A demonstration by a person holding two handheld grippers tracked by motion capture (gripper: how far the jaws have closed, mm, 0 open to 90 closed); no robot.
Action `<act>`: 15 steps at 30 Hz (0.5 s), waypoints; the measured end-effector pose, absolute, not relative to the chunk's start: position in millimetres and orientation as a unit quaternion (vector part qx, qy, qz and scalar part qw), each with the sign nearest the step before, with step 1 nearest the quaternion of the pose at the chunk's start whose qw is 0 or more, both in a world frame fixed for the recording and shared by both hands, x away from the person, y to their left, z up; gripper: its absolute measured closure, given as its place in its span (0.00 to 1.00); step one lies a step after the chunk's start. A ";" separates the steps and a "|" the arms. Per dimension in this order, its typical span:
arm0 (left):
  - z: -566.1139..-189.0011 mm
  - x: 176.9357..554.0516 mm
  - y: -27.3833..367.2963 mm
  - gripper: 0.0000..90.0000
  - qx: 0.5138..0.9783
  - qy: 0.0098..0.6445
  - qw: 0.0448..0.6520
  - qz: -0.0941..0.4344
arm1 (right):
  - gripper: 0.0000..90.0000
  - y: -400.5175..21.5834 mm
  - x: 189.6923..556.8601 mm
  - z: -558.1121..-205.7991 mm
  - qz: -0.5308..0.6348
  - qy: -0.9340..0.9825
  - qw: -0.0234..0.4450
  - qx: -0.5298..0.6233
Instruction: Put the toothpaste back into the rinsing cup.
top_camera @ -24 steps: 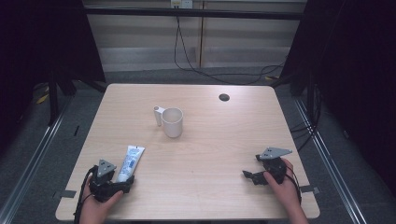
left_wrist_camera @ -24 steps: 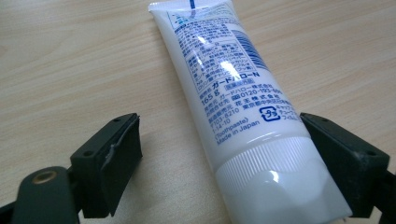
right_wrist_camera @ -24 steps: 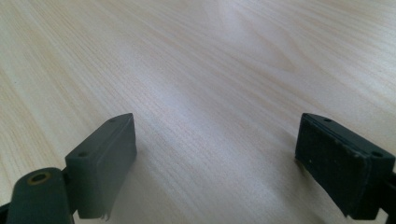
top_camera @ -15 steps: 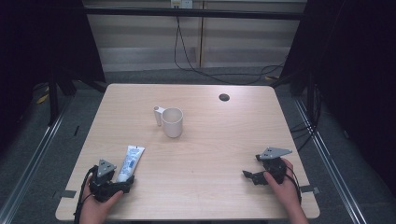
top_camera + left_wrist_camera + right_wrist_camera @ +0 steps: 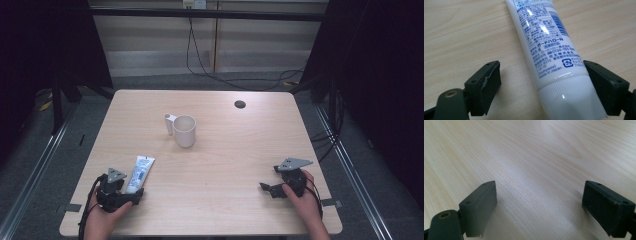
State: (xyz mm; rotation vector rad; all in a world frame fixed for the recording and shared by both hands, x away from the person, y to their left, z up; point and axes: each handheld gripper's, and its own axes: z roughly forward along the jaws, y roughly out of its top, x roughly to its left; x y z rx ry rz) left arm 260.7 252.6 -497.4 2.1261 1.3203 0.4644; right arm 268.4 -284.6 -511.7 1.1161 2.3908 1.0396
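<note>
Tabletop [image 5: 225, 165] unchanged: left gripper [image 5: 541, 82] stays spread around toothpaste tube [image 5: 544, 45], right gripper [image 5: 539, 207] spread, idle.

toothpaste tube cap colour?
White, like the toothpaste tube; its cap shows best in the left gripper view.

Overhead table [image 5: 225, 165] view – two close gripper-mounted views
</note>
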 end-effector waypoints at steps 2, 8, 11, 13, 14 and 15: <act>-492.7 261.9 251.9 0.20 0.798 0.508 0.289 0.149 | 0.14 -284.6 268.4 -511.7 0.362 0.833 0.152 0.389; -486.5 270.3 251.2 0.21 0.806 0.510 0.265 0.143 | 0.14 -284.5 268.3 -511.7 0.362 0.833 0.152 0.389; -481.7 274.5 248.2 0.21 0.809 0.507 0.262 0.141 | 0.14 -284.5 268.3 -511.7 0.362 0.833 0.153 0.389; -478.5 277.5 246.0 0.22 0.807 0.511 0.264 0.135 | 0.14 -284.5 268.3 -511.7 0.362 0.833 0.152 0.389; -476.3 278.4 244.5 0.22 0.806 0.513 0.263 0.133 | 0.14 -284.5 268.2 -511.7 0.362 0.833 0.152 0.389; -474.8 280.1 243.0 0.22 0.807 0.513 0.262 0.132 | 0.14 -284.5 268.2 -511.7 0.362 0.833 0.152 0.389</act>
